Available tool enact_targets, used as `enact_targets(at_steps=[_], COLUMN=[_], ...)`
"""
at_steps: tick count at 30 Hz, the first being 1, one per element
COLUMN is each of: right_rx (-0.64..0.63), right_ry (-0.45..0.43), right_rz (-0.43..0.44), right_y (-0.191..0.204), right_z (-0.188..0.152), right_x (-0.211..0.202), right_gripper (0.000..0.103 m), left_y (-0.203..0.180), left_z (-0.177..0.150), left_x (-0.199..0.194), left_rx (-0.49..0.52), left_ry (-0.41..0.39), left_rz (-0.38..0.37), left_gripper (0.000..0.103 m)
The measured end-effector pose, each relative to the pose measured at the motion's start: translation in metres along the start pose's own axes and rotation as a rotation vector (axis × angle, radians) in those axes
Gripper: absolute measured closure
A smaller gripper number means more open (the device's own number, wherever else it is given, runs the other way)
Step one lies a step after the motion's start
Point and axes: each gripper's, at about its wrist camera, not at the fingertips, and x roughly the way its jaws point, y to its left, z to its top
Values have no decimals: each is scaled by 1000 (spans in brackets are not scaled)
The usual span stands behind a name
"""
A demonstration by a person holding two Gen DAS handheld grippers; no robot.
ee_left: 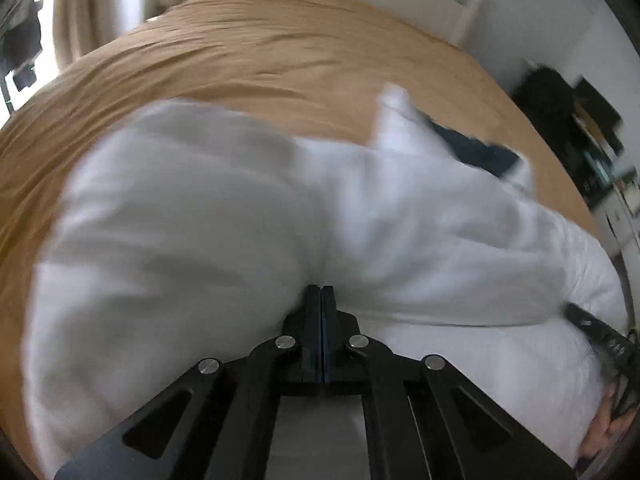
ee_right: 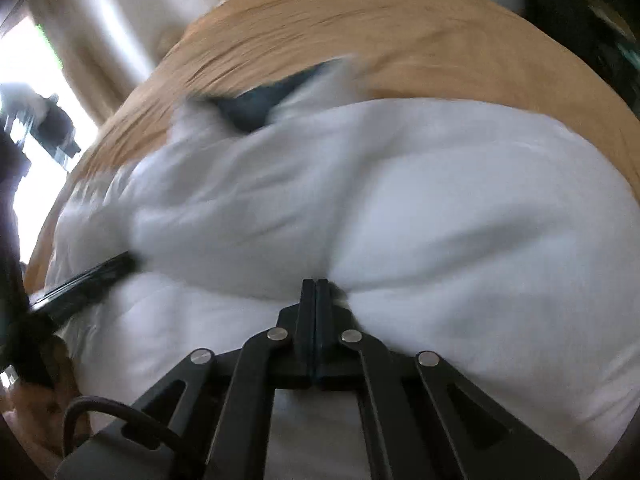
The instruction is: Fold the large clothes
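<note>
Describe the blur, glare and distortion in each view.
Left wrist view: the white garment is smeared by motion, the left gripper sharp, the bed bowed by fisheye. Right wrist view: same smear, blown-out window at left.

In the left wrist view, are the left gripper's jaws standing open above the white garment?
No: the left gripper has its jaws pressed together, pinching a fold of the white garment over the tan bedspread.

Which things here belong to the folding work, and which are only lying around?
Belong to the job:
- white garment, with a dark patch at its far end
- left tool, shut on the white garment
- right tool, shut on the white garment

Lying about:
- tan bedcover underneath
- dark clutter beside the bed
</note>
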Motion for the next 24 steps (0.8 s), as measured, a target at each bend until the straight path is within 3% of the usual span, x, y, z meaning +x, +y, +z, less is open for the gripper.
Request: enact_targets(at_steps=[2,4,7,11,14,17,20,22,24], right_rx=[34,94,161,-2,-31,-107,-214,-258,-246], right_ry=[-41,-62,-66,-48,-108,-151,-90,-2,15], right_rz=[-66,-61,-65,-272,-193,-100,-100,-156,-237], right_y=[-34,-70,-84,-41,-18,36,85,89,71], right_z=[1,-2,-12,-7,4,28,44,51,54], right_x=[-13,-21,-12,-11,-37,-41,-4,31,38], right_gripper=[103,103,103,103,103,103,103,103,103], left_y=[22,25,10,0,-22,-49,-57,-34,-1], left_z=[0,-2,-3,12,25,40,49,58,68], left_x=[0,3,14,-3,-34,-23,25,31,31], left_rx=[-21,-39,19,62,104,148,240,255,214], left_ry=[-1,-11,-4,4,-94,-90,19,4,4], left_rz=[-13,3,90,162,134,99,208,307,361], left_gripper=[101,101,101,102,102,94,93,93,93])
